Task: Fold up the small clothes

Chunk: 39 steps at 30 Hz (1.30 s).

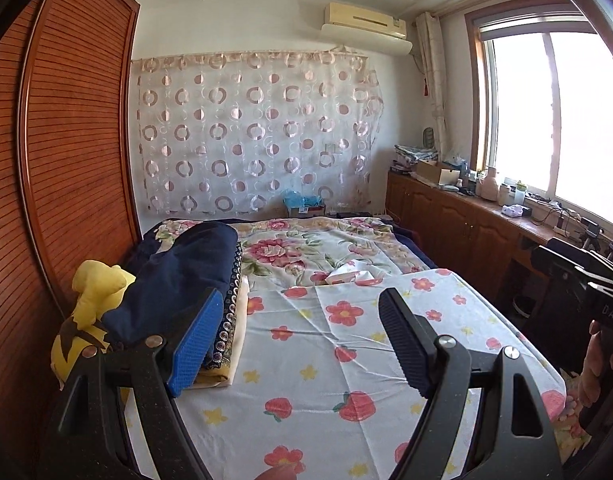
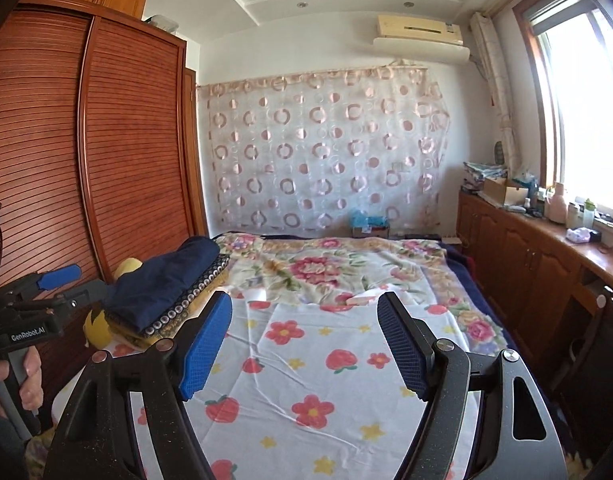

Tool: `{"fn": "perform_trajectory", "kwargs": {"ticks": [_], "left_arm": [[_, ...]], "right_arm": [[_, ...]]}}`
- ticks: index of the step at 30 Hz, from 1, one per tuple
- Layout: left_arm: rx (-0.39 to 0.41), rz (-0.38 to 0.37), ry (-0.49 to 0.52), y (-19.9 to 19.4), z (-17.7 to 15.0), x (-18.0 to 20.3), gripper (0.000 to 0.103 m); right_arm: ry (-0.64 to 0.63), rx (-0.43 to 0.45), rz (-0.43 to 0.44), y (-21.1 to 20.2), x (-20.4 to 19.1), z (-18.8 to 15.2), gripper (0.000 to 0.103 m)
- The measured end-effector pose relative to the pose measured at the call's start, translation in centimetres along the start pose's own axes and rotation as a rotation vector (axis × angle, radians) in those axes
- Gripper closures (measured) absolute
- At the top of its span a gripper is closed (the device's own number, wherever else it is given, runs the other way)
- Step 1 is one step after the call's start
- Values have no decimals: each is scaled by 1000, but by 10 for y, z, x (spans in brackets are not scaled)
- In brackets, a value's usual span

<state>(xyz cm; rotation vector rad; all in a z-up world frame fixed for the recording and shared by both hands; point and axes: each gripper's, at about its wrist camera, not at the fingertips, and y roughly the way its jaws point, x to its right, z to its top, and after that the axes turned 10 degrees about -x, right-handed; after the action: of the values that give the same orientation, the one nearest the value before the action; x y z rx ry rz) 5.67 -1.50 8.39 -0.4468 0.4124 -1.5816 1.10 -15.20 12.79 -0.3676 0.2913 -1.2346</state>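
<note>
1. The left gripper [image 1: 302, 316] hangs above the bed with its jaws wide apart and nothing between them; only the flowered sheet [image 1: 306, 360] shows in the gap.
2. The right gripper [image 2: 304, 320] is likewise over the bed, jaws spread wide and empty.
3. The stack of folded clothes [image 1: 210, 280] lies at the left edge of the bed, next to the wardrobe [image 1: 74, 140]. A navy garment [image 2: 166, 280] is on top, a dark cloth with a ring-pattern border [image 2: 186, 312] sits under it, and pale yellow cloth [image 1: 234, 336] is at the bottom.
4. In the left wrist view the stack is just beyond the blue pad of the left-hand finger; whether they touch cannot be told.
5. A yellow plush toy [image 1: 94, 292] is wedged between the stack and the wardrobe.
6. The strawberry-and-flower sheet covers the near part of the bed, and a peony-print blanket [image 2: 338, 268] covers the far part.
7. A small pink-and-white box [image 1: 348, 276] rests on the blanket near the edge of the sheet.
8. A wooden counter [image 2: 546, 248] under the window carries small clutter.
</note>
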Motion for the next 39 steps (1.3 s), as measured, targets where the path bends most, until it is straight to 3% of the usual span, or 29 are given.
{"fn": "perform_trajectory", "kwargs": {"ticks": [7,39], "left_arm": [[5,15,-6,1,-2,1,22],[11,29,-5,1,-4,-2,22]], "right_arm": [[18,-6,2,10,-4,-11,26],[22,-22,13,18,23,2,26]]}}
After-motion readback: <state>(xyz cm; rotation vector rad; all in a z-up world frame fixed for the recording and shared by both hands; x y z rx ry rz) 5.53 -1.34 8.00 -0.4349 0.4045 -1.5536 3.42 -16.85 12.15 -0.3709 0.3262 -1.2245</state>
